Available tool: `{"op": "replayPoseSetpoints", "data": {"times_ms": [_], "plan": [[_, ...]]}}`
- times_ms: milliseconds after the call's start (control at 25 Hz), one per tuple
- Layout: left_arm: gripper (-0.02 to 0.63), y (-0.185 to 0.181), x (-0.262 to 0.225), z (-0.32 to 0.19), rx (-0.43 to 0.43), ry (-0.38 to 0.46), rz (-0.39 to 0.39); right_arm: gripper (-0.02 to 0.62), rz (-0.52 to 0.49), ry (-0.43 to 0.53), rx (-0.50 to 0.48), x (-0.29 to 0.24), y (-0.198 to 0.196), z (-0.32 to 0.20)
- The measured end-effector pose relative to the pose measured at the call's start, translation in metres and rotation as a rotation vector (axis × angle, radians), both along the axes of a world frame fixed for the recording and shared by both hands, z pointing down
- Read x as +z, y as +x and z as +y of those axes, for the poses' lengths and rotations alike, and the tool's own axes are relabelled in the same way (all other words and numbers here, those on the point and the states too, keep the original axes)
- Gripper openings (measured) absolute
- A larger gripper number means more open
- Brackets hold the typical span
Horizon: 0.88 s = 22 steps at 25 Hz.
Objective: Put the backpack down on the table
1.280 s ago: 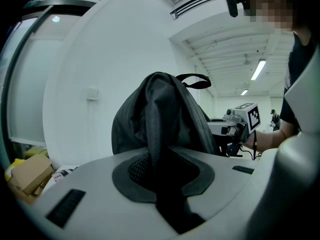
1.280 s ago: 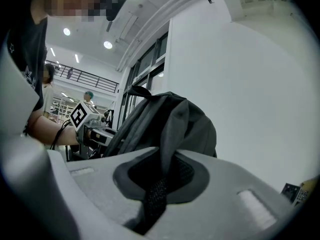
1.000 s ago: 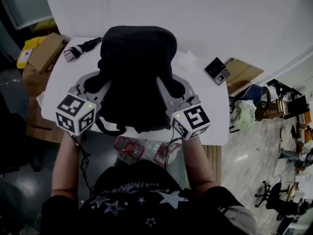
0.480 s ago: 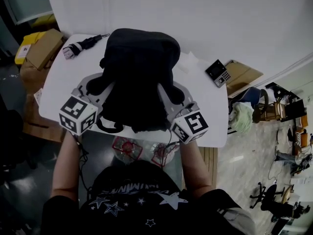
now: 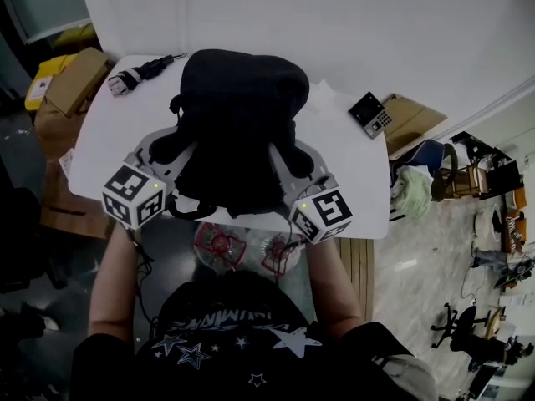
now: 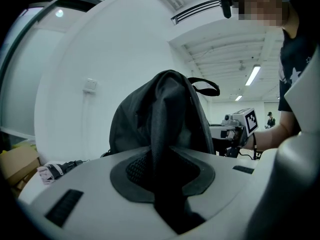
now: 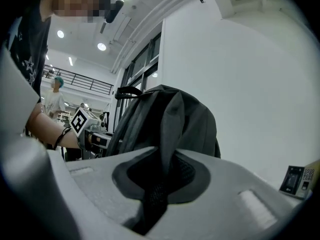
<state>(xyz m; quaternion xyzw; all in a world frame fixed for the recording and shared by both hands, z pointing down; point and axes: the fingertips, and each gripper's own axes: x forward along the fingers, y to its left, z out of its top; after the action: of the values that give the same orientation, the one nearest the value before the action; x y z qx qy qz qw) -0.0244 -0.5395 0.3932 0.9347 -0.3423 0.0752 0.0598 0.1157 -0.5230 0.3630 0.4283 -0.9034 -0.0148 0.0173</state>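
A left shoulder strap [image 6: 161,134] is being pinched between the nearly closed jaws of the left gripper [image 6: 164,173]. The right shoulder strap [image 7: 167,134] is being clamped likewise by the right gripper [image 7: 159,180]. The black backpack [image 5: 238,115] is being held upright over the middle of the white table [image 5: 100,140], its base being hidden from view. Further off, the table's right corner is being occupied by a keypad device [image 5: 370,114].

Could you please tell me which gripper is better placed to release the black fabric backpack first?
Right, probably: the right gripper has just been opening its jaws, with its black padded strap pinched between them, while the left gripper clamps the other strap tight.
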Motion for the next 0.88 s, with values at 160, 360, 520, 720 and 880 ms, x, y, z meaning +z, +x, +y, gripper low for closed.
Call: {"op": "replayPoseSetpoints", "data": {"times_ms": [160,360,520,720,880], "plan": [[0.077,-0.002,0.003,0.011,0.002,-0.018,0.008,0.055,0.004,-0.021,0.013,0.003,-0.001,0.011],[0.084,0.001,0.004,0.019,-0.020,-0.010,0.001,0.100,0.005,-0.078,0.033,0.004,0.004,0.017],[0.115,-0.005,0.004,0.026,-0.044,-0.045,0.015,0.160,-0.001,-0.091,0.076,0.000,0.008,0.029],[0.227,-0.013,-0.001,0.041,-0.079,-0.027,0.041,0.240,-0.024,-0.094,0.112,0.001,0.007,0.048],[0.273,-0.020,-0.003,0.058,-0.102,-0.005,0.045,0.247,-0.013,-0.083,0.165,-0.001,0.014,0.062]]}}
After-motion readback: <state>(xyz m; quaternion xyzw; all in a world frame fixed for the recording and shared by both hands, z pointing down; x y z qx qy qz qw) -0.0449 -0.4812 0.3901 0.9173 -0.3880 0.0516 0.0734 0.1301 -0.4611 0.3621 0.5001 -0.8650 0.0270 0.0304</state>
